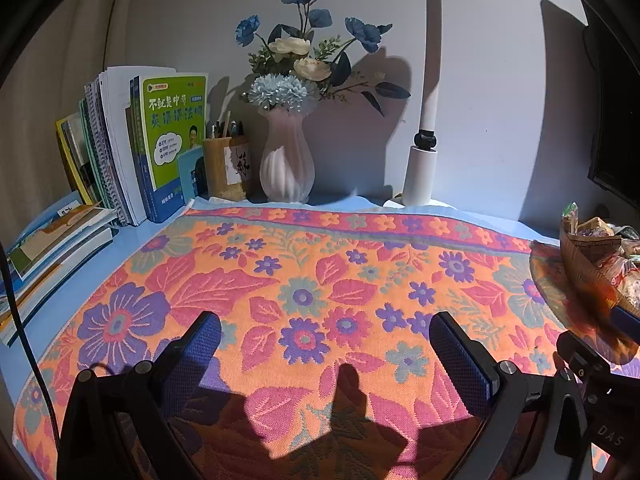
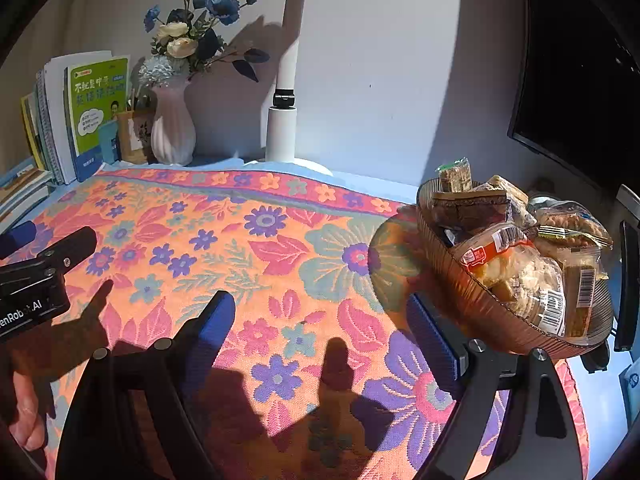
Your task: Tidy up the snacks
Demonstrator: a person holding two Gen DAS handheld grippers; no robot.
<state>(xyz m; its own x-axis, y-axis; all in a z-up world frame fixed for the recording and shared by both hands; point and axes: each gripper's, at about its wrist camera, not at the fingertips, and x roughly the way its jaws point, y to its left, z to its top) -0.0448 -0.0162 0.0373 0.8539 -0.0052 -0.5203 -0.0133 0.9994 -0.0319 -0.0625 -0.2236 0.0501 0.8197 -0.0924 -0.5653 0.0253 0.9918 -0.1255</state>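
Observation:
A brown ribbed basket (image 2: pixel 460 280) full of wrapped snack packets (image 2: pixel 520 276) stands on the flowered cloth (image 2: pixel 260 240) at the right. My right gripper (image 2: pixel 320 302) hovers over the cloth just left of the basket, its jaws wide apart with nothing between them; its right finger is close to the basket wall. My left gripper (image 1: pixel 324 320) is open over the middle of the cloth and holds nothing. In the left wrist view the basket (image 1: pixel 588 276) sits at the far right edge. The left gripper's body (image 2: pixel 40 272) shows at the left of the right wrist view.
Along the back wall stand upright books (image 1: pixel 172 140), a wooden pen holder (image 1: pixel 224 168), a pink vase of flowers (image 1: pixel 286 168) and a white lamp post (image 1: pixel 424 160). More books lie flat at the left (image 1: pixel 60 240). A dark monitor (image 2: pixel 576 80) hangs at the right. A hand (image 2: pixel 24 412) shows bottom left.

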